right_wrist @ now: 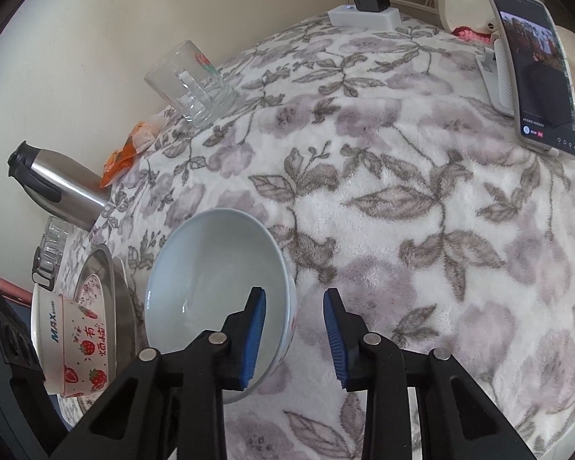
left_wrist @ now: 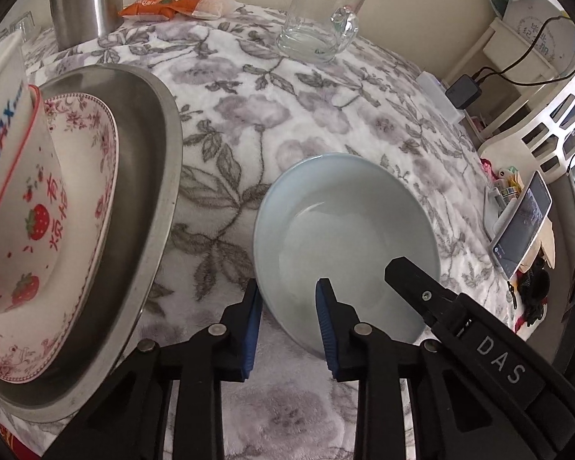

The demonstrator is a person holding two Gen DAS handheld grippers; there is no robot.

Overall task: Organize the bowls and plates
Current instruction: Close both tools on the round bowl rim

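Bowl [left_wrist: 345, 245], pale blue, sits on the flowered cloth [left_wrist: 249, 122] at 3 o'clock of your stacked dishes. Your left gripper [left_wrist: 289, 326] and right gripper [right_wrist: 294, 339] each straddle its rim, one finger inside, one outside; I cannot tell whether the pads press.

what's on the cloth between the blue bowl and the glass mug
Nothing: between the blue bowl and the glass mug only bare flowered cloth shows, in both wrist views.
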